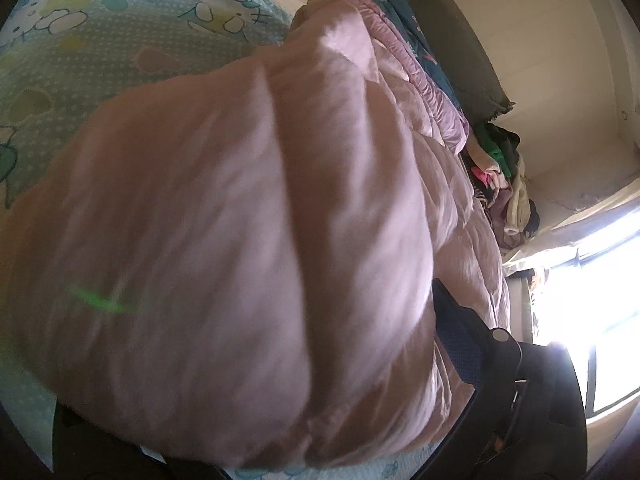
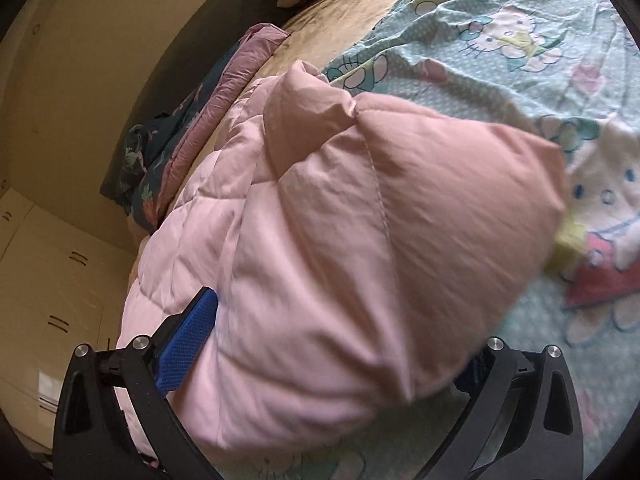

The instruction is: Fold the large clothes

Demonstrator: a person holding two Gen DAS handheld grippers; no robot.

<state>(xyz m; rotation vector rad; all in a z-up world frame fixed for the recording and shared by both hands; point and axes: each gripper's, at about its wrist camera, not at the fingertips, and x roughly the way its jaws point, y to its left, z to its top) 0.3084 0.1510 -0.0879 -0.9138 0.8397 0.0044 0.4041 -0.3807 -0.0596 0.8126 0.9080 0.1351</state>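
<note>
A pink quilted puffer jacket (image 1: 248, 208) fills the left wrist view and lies bunched on the bed. It also shows in the right wrist view (image 2: 320, 240). My left gripper (image 1: 256, 416) is buried in the jacket; only its right finger with a blue pad (image 1: 464, 348) shows. My right gripper (image 2: 332, 344) has its jaws wide apart around a thick fold of the jacket, the left blue pad (image 2: 192, 340) against the fabric. The right pad is mostly hidden behind the jacket.
The bed has a light blue cartoon-cat sheet (image 2: 500, 40). A folded purple quilt and a dark floral blanket (image 2: 160, 168) lie at the bed's edge. A pile of mixed clothes (image 1: 500, 176) sits by the wall. A bright window (image 1: 592, 300) and white cabinets (image 2: 52, 280) stand nearby.
</note>
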